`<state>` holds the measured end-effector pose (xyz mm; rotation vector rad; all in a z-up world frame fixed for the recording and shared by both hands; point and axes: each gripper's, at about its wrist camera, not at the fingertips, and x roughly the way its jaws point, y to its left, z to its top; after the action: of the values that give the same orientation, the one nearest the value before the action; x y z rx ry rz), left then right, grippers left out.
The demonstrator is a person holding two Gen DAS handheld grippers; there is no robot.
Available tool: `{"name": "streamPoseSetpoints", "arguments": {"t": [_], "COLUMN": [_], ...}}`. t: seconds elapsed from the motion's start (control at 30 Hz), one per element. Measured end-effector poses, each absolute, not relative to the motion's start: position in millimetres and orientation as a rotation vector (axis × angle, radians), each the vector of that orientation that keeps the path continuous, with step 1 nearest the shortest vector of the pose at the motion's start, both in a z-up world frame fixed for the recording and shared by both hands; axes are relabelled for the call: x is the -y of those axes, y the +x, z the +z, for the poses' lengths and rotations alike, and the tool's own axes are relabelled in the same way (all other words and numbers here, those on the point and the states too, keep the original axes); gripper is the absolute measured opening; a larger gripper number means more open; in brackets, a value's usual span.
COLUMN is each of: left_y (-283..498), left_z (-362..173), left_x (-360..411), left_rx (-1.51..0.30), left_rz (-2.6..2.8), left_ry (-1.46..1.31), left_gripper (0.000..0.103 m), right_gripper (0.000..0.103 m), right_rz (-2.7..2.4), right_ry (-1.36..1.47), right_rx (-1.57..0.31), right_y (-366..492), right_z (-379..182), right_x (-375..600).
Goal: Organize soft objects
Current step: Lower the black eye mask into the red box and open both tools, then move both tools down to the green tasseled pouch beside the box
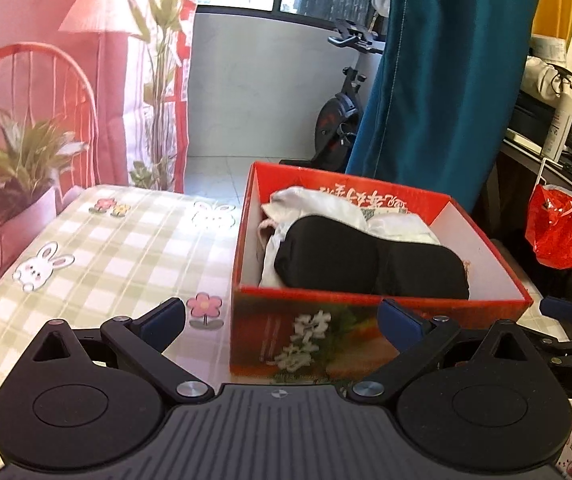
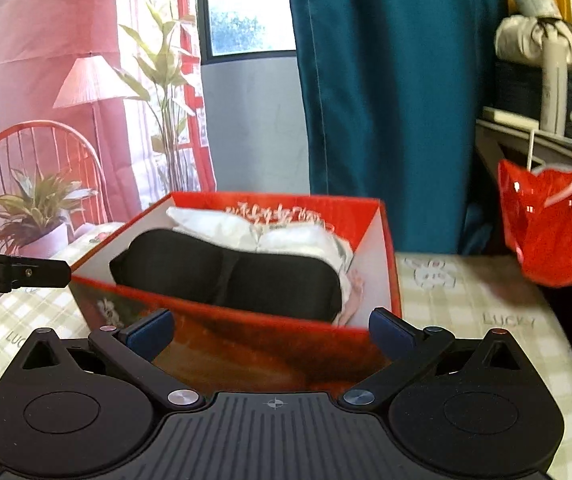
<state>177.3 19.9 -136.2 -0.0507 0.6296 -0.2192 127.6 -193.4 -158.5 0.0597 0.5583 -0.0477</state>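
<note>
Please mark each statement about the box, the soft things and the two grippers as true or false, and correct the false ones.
1. A black soft item lies in the red box on top of white fabric. True.
2. The left gripper is shut on the black item. False: its jaws are open and hold nothing.
3. The right gripper is open, in front of the near wall of the box. True.
4. The box stands on a plain blue tablecloth. False: the tablecloth is a green and white check with rabbits and flowers.
5. A red plastic bag hangs on the right of the box. True.
</note>
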Motion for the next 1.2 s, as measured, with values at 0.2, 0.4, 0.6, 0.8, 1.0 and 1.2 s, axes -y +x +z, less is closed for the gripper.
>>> {"name": "streamPoseSetpoints", "arguments": {"t": [0.2,0.4,0.6,0.8,1.0,1.2], "left_y": [168.2,163.4,159.7,160.4,161.1,165.1], "left_z": [-151.7,-164.9,-177.2,-185.9,-192.1,-198.2], "left_x": [-16.4,-10.4,-8.7,-8.0,-5.9,-7.0], "left_rx": [-0.646,-0.677,-0.698,-0.72,-0.739,-0.762], "left_rz": [-0.206,-0.219,-0.216,-0.24,-0.26,-0.266], "left_ry": [-0.012,0.032,0.041,0.037,0.043,0.032], "left_gripper": [0.103,0.103,0.103,0.103,0.102,0.101], "right_gripper": [0.102,0.102,0.103,0.102,0.099,0.089], "right_rz": [-0.022,-0.021,-0.011,0.03,0.045,0.065], "right_ry": [0.091,0.076,0.049,0.029,-0.008,-0.028], "right_rx": [-0.614,-0.652,-0.671,-0.711,-0.749,-0.783], "right_y": [117.1,108.7,107.3,110.0,113.1,114.9], "right_z": [-175.0,-191.5,-199.8,-208.2,-218.0,-227.7], "right_x": [193.3,190.3,187.0,183.1,180.9,181.9]}}
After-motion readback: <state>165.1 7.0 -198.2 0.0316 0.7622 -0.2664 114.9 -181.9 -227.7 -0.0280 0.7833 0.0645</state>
